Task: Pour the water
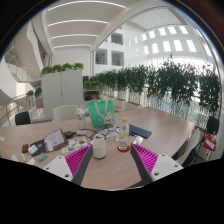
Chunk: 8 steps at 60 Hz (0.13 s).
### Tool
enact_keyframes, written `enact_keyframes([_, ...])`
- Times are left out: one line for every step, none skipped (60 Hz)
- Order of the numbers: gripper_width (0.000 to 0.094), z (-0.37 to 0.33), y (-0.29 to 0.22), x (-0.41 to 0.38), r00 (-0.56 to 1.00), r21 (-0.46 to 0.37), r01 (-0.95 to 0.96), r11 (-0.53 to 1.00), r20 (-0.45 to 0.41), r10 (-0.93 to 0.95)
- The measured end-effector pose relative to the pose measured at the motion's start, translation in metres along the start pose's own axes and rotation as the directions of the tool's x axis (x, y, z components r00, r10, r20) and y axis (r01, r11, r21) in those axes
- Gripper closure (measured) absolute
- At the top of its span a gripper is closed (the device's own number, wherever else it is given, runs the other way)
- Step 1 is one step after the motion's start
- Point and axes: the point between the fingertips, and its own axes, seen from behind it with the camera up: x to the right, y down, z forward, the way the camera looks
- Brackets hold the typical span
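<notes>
On the round table (60,165), from left to right, clutter (45,147), a pale cup (99,148) between the gripper (110,158)'s spread fingers, and what may be a bottle (124,135) beyond: approach stage, next closing on the cup.

Magenta pads (78,158) — white cup (99,148) — green bag (99,112)

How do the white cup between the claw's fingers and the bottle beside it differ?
The white cup is short, opaque and open-topped; the bottle is taller, narrower and see-through. The cup stands between the fingers of the open claw, nearer the left pad, with a gap at each side; the bottle stands slightly farther off, toward the right finger. The bottle bears a reddish band low down; the cup is plain. Both stand upright on the table.
</notes>
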Motion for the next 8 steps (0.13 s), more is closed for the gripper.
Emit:
enact_keyframes([0.0095,-0.008,-0.002,-0.001,1.0,0.002,0.002,1.0,-0.006,-0.002])
enact_keyframes([0.0095,-0.018,-0.006,0.0,1.0,0.007,0.004,1.0,-0.011,-0.004])
enact_keyframes([0.0096,-0.023,-0.008,0.0,1.0,0.011,0.006,1.0,-0.013,-0.006])
enact_keyframes([0.0098,-0.03,-0.011,-0.002,1.0,0.016,0.006,1.0,-0.013,-0.006])
enact_keyframes([0.01,-0.036,-0.013,-0.004,1.0,0.019,0.006,1.0,-0.011,-0.006])
enact_keyframes([0.01,-0.042,-0.016,-0.006,1.0,0.021,0.006,1.0,-0.008,-0.006])
enact_keyframes([0.0099,-0.047,-0.017,-0.009,1.0,0.02,0.006,1.0,-0.005,-0.006])
enact_keyframes([0.0097,-0.054,-0.019,-0.008,1.0,0.019,0.006,1.0,0.0,-0.006])
